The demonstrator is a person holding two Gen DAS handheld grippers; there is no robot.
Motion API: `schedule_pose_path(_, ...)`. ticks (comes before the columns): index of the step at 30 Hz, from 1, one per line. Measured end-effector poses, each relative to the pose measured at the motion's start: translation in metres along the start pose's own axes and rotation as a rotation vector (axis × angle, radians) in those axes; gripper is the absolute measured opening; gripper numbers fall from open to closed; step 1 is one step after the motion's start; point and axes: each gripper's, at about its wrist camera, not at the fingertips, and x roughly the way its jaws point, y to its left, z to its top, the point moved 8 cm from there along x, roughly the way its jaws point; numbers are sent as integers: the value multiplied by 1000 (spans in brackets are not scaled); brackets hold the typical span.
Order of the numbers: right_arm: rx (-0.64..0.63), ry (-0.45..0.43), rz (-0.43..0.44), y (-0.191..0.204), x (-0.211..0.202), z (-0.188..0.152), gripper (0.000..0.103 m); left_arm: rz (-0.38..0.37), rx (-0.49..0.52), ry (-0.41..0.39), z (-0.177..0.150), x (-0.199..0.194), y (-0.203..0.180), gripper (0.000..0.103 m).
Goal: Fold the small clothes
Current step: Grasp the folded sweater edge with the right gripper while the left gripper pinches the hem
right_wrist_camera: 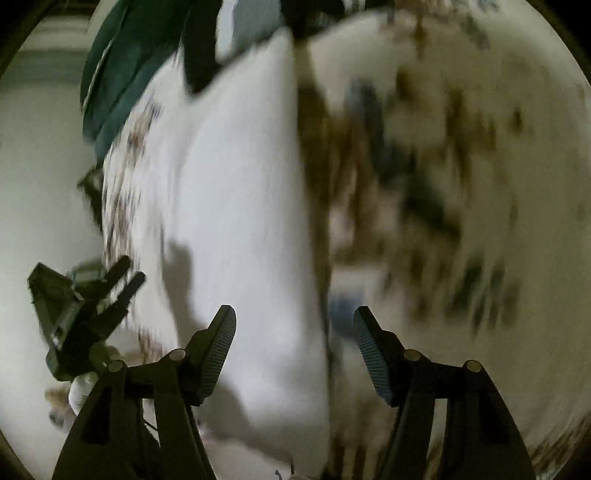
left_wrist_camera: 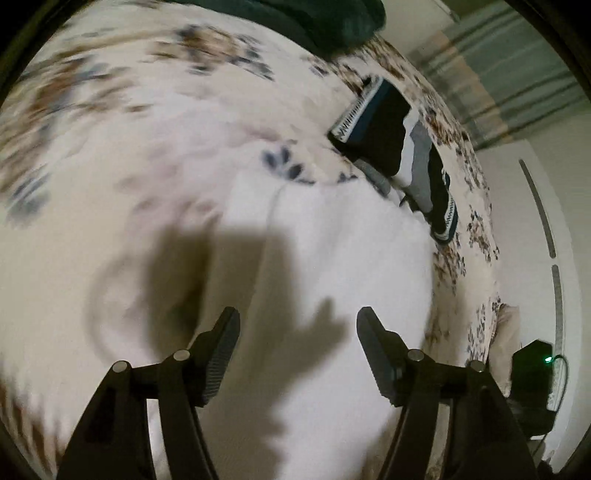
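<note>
A white garment point(left_wrist_camera: 332, 251) lies spread on a floral bedspread point(left_wrist_camera: 110, 122). My left gripper point(left_wrist_camera: 298, 325) is open and empty, hovering just above the white cloth. In the right wrist view the same white garment point(right_wrist_camera: 236, 206) runs up the middle, blurred by motion. My right gripper point(right_wrist_camera: 294, 325) is open and empty above its right edge. The left gripper point(right_wrist_camera: 125, 273) shows at the left of that view, beside the bed edge.
A pile of dark and grey clothes with patterned bands point(left_wrist_camera: 399, 140) lies at the bed's far right edge. A dark green item point(left_wrist_camera: 325, 22) sits at the top, also in the right wrist view point(right_wrist_camera: 122, 74). A black device with a green light point(left_wrist_camera: 535, 373) stands beyond the bed.
</note>
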Motion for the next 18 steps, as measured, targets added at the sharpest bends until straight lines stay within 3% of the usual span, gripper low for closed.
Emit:
schedule_pose_path(2,33,-46,-8,-10,-2,37,68,-3,29,33,17,30,-1,57)
schedule_pose_path(3,50,-61,-11,-17,-3,55,68,-9,38,31,24,36,-3,41)
schedule_pose_path(4,70,-76,-15,-21,-1,72,68,-23,53,27,29,40,-4,7)
schedule_pose_path(7,115,-107,-13,-25,9,107,68,-57,78,-23,37,23,-7,7)
schedule_pose_path(11,143,-119,-4,-16,26,118,68,-72,57,-41,47,0,13,7)
schedule_pose_path(15,122,-94,-34,4,52,123,68,-70,1,-2,51,10,43,7)
schedule_pose_path(18,103,-64,-76,4,64,126,68,-122,-28,49,47,20,50,9)
